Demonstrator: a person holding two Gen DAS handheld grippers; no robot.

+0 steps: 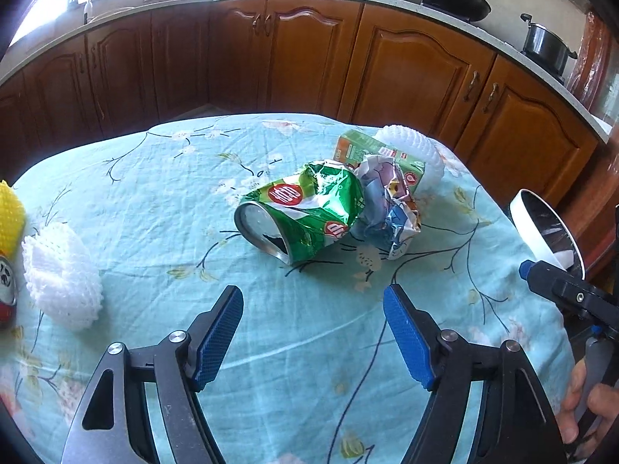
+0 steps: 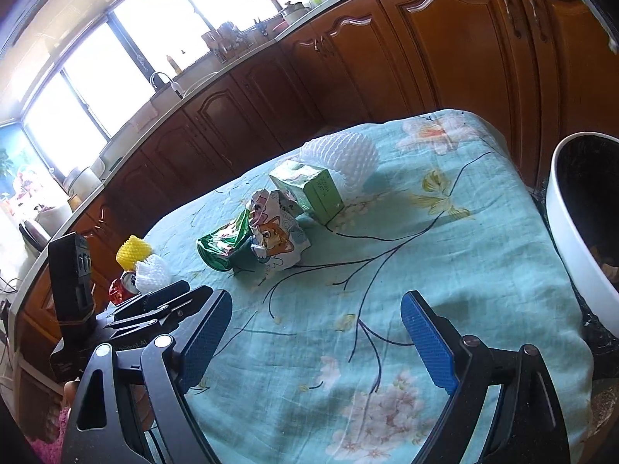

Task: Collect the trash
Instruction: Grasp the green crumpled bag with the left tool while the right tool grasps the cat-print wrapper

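Observation:
A crushed green can [image 1: 305,216] lies mid-table beside a crumpled cartoon wrapper [image 1: 390,208], a green carton [image 1: 371,152] and a white foam net [image 1: 418,150]. My left gripper [image 1: 313,301] is open and empty, a short way in front of the can. My right gripper [image 2: 315,309] is open and empty over the cloth, nearer than the same pile: can [image 2: 222,245], wrapper [image 2: 276,237], carton [image 2: 313,189], foam net [image 2: 344,154]. A white bin [image 2: 572,224] stands at the table's right edge; it also shows in the left wrist view [image 1: 541,228].
Another white foam net [image 1: 62,274], a yellow foam net [image 1: 9,216] and a red can [image 1: 5,294] lie at the table's left edge. The table has a floral teal cloth [image 1: 154,201]. Wooden kitchen cabinets [image 1: 294,54] stand behind it.

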